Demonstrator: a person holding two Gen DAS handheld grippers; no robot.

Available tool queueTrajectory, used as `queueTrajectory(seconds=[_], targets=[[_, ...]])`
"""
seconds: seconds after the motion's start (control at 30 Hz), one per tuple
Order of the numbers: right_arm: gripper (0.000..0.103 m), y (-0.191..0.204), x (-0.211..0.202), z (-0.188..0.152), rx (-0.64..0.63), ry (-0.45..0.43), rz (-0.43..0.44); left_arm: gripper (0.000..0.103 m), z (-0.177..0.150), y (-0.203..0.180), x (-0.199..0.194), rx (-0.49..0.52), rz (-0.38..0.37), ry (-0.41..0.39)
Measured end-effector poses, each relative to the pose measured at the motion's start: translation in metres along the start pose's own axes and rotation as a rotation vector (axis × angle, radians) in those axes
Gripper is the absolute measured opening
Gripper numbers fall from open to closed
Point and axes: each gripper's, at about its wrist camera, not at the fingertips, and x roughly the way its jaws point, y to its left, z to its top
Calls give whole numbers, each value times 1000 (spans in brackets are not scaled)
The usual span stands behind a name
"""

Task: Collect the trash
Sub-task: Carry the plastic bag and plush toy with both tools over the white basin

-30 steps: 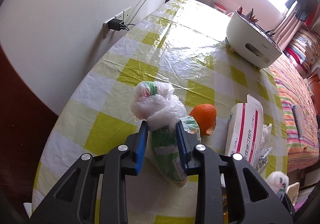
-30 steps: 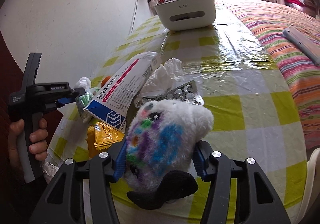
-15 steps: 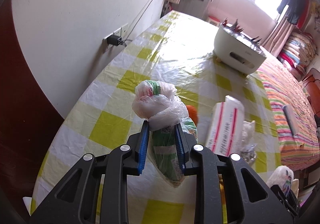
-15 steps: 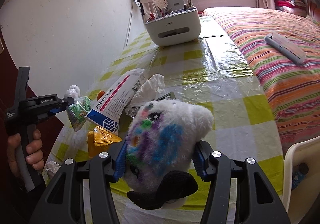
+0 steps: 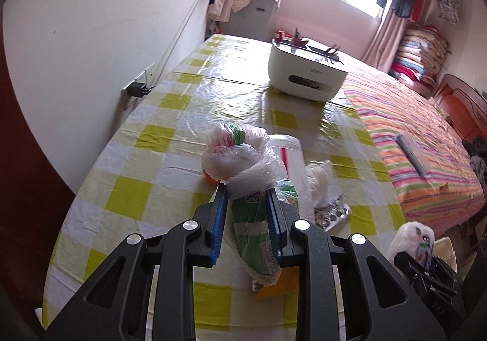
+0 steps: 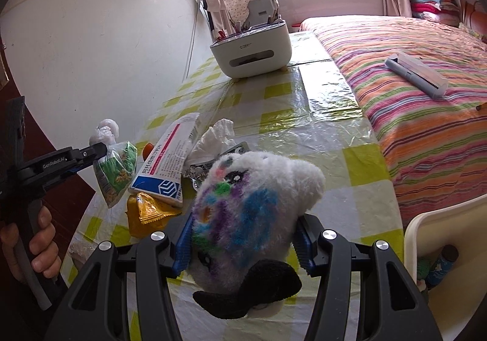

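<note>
The left gripper (image 5: 246, 220) is clamped on a knotted plastic bag (image 5: 243, 164) of green wrappers, which hangs clear above the checked worktop (image 5: 146, 188), its long axis dangling downward from the knot. The right gripper (image 6: 243, 240) holds a fluffy white toy (image 6: 258, 204) between its half-spread jaws. The rest of the trash lies below and to the right of the bag: a medicine box (image 6: 166, 164), a crumpled tissue (image 6: 213, 140) and an orange wrapper (image 6: 146, 210). No bin is clearly in view.

- Right gripper (image 6: 243, 242), jaws clamped on a white fluffy plush toy with coloured blotches (image 6: 258, 207).
- Left gripper (image 6: 102, 147) holds a knotted clear plastic bag with green packaging (image 6: 115, 167) above the yellow-checked desk (image 6: 319, 140).
</note>
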Motion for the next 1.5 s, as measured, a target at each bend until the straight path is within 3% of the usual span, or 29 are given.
queueTrajectory(seconds=[0.43,1.5], targets=[[53,-19,-21,0,21,-34,-27,24,-17,-38,-4,95,-113,13],[53,-66,-62,-11,70,-80,-86,25,-66,-122,-12,274,-263,56]])
